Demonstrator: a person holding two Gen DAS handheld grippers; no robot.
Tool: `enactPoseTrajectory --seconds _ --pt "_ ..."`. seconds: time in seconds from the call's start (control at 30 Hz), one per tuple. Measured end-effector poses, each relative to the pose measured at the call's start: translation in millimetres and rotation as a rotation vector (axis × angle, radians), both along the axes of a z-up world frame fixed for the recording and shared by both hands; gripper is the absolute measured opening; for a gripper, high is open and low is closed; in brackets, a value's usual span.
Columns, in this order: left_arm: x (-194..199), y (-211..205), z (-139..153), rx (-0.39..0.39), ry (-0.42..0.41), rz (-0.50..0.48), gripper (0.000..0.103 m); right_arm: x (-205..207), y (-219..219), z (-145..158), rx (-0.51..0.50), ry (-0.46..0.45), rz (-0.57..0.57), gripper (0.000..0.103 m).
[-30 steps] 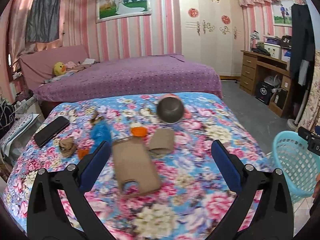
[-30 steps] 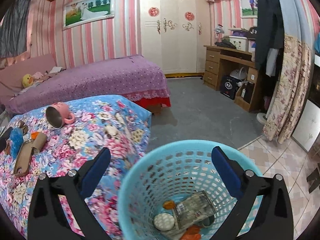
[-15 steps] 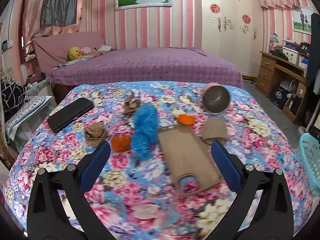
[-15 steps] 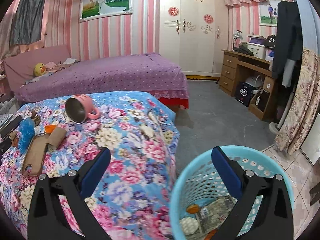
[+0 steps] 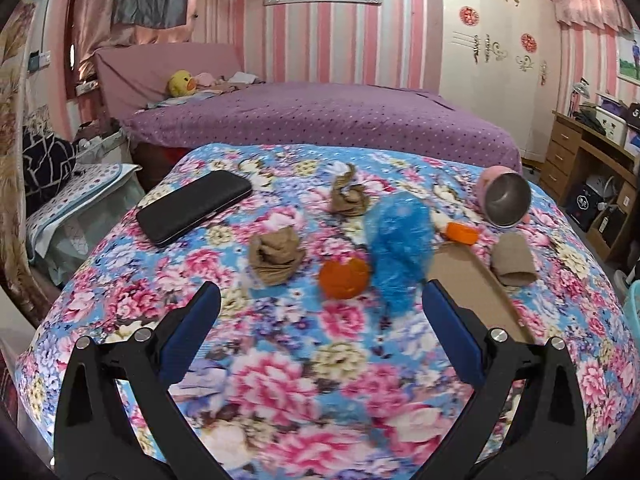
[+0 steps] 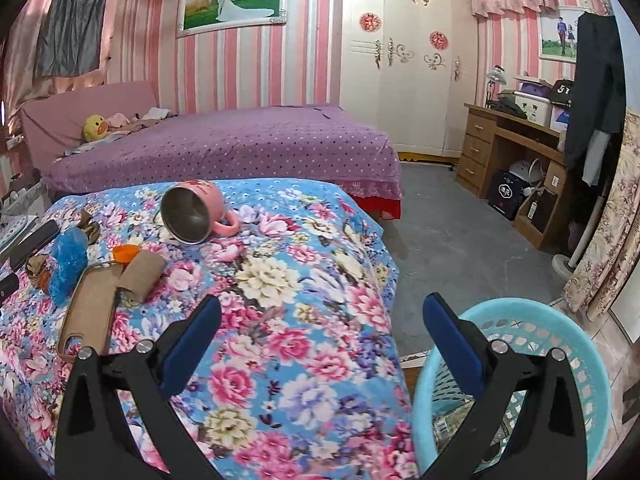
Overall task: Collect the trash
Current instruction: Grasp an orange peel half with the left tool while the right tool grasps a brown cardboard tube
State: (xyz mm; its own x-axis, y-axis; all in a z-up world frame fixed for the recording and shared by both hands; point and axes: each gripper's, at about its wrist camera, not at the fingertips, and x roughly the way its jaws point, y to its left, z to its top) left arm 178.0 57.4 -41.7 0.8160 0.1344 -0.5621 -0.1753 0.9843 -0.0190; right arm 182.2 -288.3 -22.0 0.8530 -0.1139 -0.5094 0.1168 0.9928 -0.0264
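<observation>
Left wrist view: left tongs gape wide and empty over the floral table — crumpled brown paper, orange peel, blue bag just ahead. Right tongs spread wide, empty, at the table's right edge — teal basket beside it on the floor.

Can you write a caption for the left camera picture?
Open left gripper hovers over floral blanket, facing orange peel and blue bag.
</observation>
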Motion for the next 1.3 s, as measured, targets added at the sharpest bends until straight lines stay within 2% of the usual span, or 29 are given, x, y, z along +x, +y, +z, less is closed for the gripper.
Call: enactPoseTrajectory --seconds 0.37,0.5,0.57,0.7,0.87,0.97,1.03,1.1,1.13,1.17,1.23,1.3 --pt "5 48 -7 -0.013 0.038 0.057 0.097 26 39 12 -0.048 -0.012 0.069 0.098" --pt "11 59 -15 -0.011 0.075 0.067 0.097 36 47 -1 -0.036 0.021 0.081 0.099" --pt "13 62 -18 -0.025 0.085 0.063 0.097 42 52 -12 -0.050 0.065 0.094 0.098" --pt "27 53 -25 -0.038 0.131 0.031 0.096 48 57 -22 -0.068 0.095 0.086 0.098" --pt "52 24 -34 -0.053 0.203 -0.080 0.064 51 55 -26 -0.072 0.111 0.084 0.098" --pt "66 11 -40 -0.057 0.240 -0.113 0.062 54 52 -28 -0.065 0.122 0.084 0.098" --pt "73 8 -41 -0.090 0.241 -0.127 0.062 56 49 -29 -0.053 0.128 0.080 0.098" --pt "79 7 -41 -0.120 0.241 -0.133 0.053 59 47 -30 -0.036 0.133 0.078 0.098" --pt "82 8 -42 -0.128 0.241 -0.133 0.040 60 46 -30 -0.027 0.133 0.078 0.098" --pt "83 10 -42 -0.141 0.237 -0.134 0.033 60 47 -30 -0.023 0.131 0.078 0.098" --pt "82 13 -40 -0.173 0.217 -0.135 0.028 61 48 -29 -0.016 0.130 0.084 0.098" --pt "78 14 -37 -0.172 0.204 -0.137 0.025 61 51 -29 -0.018 0.128 0.090 0.098"
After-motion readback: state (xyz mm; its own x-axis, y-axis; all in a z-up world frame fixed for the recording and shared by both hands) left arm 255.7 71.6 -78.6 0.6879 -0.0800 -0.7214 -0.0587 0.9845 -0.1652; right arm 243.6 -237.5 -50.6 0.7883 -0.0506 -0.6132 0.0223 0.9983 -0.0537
